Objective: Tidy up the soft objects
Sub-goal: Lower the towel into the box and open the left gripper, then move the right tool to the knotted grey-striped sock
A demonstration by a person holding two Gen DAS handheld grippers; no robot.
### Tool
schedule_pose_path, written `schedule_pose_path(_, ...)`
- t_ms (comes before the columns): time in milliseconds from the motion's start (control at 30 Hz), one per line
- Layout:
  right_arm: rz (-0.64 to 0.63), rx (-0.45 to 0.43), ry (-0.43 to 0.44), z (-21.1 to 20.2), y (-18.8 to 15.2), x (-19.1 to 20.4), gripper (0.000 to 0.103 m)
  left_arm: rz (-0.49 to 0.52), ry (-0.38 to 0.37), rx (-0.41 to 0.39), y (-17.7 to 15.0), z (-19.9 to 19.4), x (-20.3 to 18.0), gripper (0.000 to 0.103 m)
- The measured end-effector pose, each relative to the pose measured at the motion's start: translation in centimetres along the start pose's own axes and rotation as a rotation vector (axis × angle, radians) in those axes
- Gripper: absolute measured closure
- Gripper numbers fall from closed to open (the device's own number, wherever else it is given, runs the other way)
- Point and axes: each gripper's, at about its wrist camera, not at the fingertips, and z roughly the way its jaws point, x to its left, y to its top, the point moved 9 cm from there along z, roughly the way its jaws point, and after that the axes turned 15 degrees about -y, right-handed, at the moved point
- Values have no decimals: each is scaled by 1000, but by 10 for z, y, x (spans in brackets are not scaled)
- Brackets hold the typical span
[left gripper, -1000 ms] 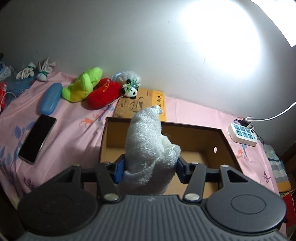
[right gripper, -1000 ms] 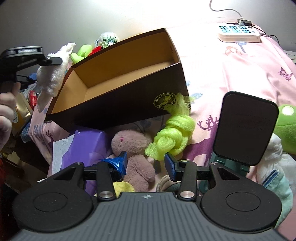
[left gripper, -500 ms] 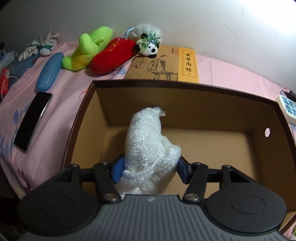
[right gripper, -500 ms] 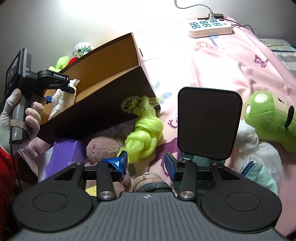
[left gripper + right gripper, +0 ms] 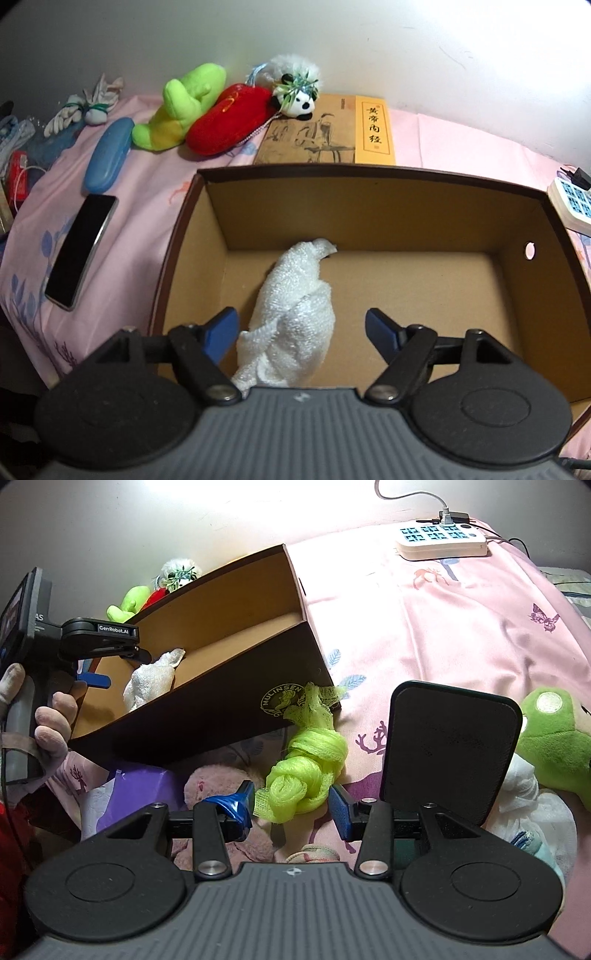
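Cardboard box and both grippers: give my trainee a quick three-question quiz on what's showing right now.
1. True or false: the white towel lies on the floor of the cardboard box.
2. What sits between the fingers of the right gripper?
A. the green frog plush
B. the lime-green mesh bundle
C. the power strip
3. Fill in: the jaws of the left gripper are ____, with its pads clear of the towel.

Key
1. True.
2. B, the lime-green mesh bundle; the pads do not yet press on it.
3. Opening.
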Motion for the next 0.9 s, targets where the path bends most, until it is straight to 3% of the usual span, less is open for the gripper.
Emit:
schedule_pose_path(467,-48,-13,8,-10,-10,19,76,39,20,-54,-38,-67,-10,25)
schedule_pose_path(900,-54,-21,16,-25,-29,19,76,36,28,-45,-79,-90,-11,25)
